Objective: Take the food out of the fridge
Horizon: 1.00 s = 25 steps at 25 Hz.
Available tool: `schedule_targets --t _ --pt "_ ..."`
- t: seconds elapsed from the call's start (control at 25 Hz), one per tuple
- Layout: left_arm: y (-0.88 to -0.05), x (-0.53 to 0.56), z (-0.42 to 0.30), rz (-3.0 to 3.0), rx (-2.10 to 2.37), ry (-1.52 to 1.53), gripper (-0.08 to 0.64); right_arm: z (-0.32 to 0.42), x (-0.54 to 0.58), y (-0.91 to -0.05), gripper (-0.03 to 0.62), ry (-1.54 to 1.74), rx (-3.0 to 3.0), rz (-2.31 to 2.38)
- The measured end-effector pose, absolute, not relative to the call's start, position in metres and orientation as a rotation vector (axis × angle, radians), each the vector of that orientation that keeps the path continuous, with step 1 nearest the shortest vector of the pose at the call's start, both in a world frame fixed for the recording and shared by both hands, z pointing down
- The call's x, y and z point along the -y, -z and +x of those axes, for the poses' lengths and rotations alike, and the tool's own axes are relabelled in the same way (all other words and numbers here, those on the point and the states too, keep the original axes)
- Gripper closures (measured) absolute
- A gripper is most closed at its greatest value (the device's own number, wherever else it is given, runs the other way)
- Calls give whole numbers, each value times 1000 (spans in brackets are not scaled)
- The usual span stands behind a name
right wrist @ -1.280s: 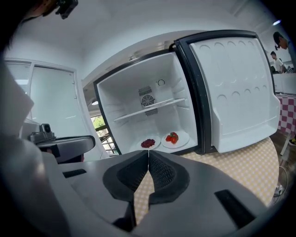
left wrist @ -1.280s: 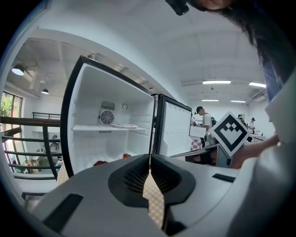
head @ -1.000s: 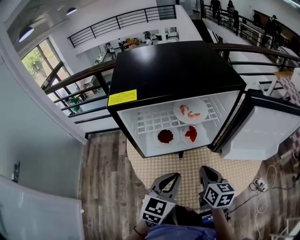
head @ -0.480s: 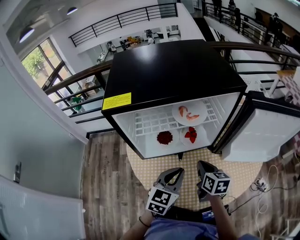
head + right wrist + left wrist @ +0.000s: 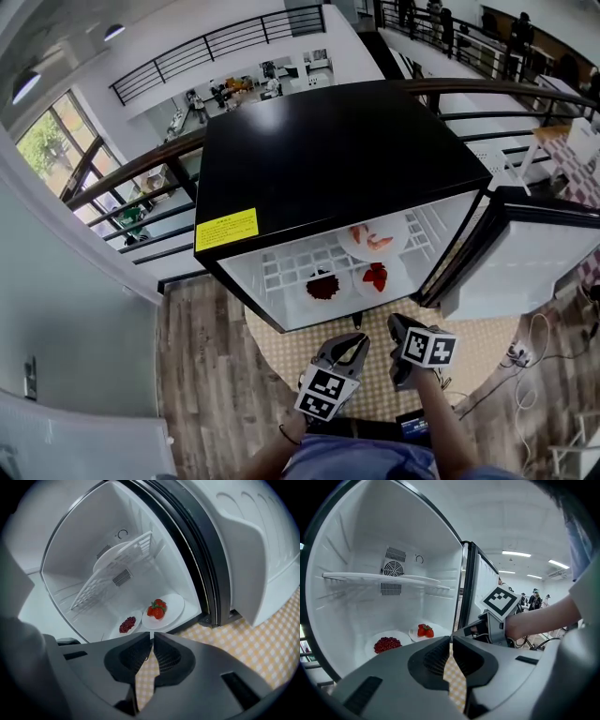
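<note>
A small black fridge stands on a yellow checked mat, its door swung wide open to the right. All the food is inside. On the wire shelf a white plate carries pinkish food that looks like shrimp, towards the right side. Below it, on the fridge floor, two more white plates lie side by side near the front edge: the left one holds a heap of small dark red berries or seeds, the right one holds strawberries.

Both tongs are held in front of the opening, over the mat, near side of the fridge and apart from every plate. The left gripper has its jaws closed together with nothing between them; only the checked mat shows through the slit below the tips. The right gripper is likewise closed and empty, pointing towards the plate of strawberries. The two grippers sit close beside each other, left slightly nearer the person.
</note>
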<state>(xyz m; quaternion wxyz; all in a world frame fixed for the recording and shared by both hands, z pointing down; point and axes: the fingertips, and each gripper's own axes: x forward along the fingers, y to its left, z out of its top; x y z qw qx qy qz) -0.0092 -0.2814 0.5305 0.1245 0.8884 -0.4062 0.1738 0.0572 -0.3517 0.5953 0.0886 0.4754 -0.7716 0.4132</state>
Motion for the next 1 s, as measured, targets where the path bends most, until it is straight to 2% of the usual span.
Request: schedule_targets --t 0.08,0.16,0.44,0.6,0.88,1.0 --pt "-532 287 -9 2595 1165 -496 541 56 356 -602 567 -1293 2277 1427" --pt "-533 291 -10 2601 1146 -495 541 52 361 -608 474 -1379 2265 1426" --pt "-532 302 -8 2619 1099 -503 541 53 384 -622 468 -1557 2187 1522" --pt "-532 309 -12 2621 1095 -505 541 54 400 -632 419 -1735 2112 1591" --pt "-536 318 -20 2594 1107 -501 541 62 417 -647 416 -1937 1980 1714" --pt "-538 320 -21 2584 1111 -501 541 65 417 -651 457 -1936 1951 1740"
